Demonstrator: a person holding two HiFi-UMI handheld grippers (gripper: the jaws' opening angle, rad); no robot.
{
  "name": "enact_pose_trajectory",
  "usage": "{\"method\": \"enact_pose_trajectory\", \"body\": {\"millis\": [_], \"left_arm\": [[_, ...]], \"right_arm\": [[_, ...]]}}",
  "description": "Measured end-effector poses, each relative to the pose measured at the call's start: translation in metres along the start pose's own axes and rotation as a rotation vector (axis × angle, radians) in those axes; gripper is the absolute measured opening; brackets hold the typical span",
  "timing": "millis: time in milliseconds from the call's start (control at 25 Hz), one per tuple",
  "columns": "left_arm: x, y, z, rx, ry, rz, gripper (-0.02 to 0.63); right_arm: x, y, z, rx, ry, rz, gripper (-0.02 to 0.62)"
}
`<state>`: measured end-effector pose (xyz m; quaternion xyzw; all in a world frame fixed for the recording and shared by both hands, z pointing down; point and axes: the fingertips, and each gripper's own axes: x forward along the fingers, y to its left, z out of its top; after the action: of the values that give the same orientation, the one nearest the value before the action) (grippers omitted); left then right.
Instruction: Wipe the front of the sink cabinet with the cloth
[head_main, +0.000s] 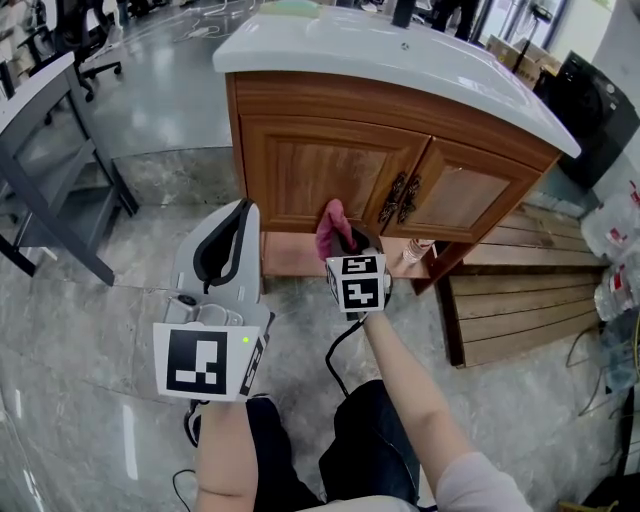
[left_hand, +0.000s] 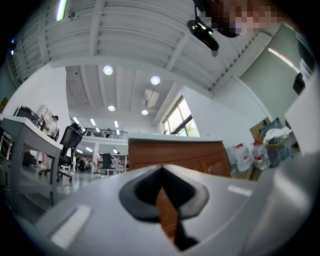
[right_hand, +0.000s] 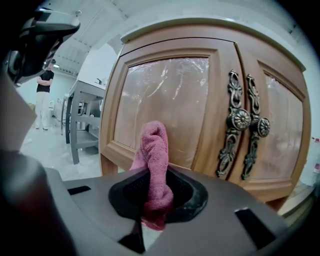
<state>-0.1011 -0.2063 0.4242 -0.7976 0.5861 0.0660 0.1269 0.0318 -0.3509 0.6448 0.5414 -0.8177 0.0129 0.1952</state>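
The right tongs (right_hand: 158, 196) hide part of the cloth (right_hand: 153, 145).

The light is bright and even all around the brown wooden sink cabinet (head_main: 330, 175). In the head view, the smooth white sink top (head_main: 400, 60) on it shines. The shiny grey floor (head_main: 90, 330) left of it shows pale streaks of glare. Straight lines bend near the picture edges.

In the left gripper view, round white ceiling lamps (left_hand: 108, 70) glow high above the cabinet. The grey plastic left gripper (left_hand: 161, 172) in front of it looks blurry.

In the right gripper view, the cabinet door has a milky shine. The fluffy pink cloth (right_hand: 154, 150) before it looks sharp, and the corners go black.
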Motion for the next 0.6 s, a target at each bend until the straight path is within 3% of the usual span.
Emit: {"method": "enact_pose_trajectory", "body": {"millis": [600], "left_arm": [[0.006,-0.016,-0.001,0.002,0.004,-0.025,0.008]], "right_arm": [[-0.020,-0.073,-0.039,0.060,0.059,-0.138,0.052]]}}
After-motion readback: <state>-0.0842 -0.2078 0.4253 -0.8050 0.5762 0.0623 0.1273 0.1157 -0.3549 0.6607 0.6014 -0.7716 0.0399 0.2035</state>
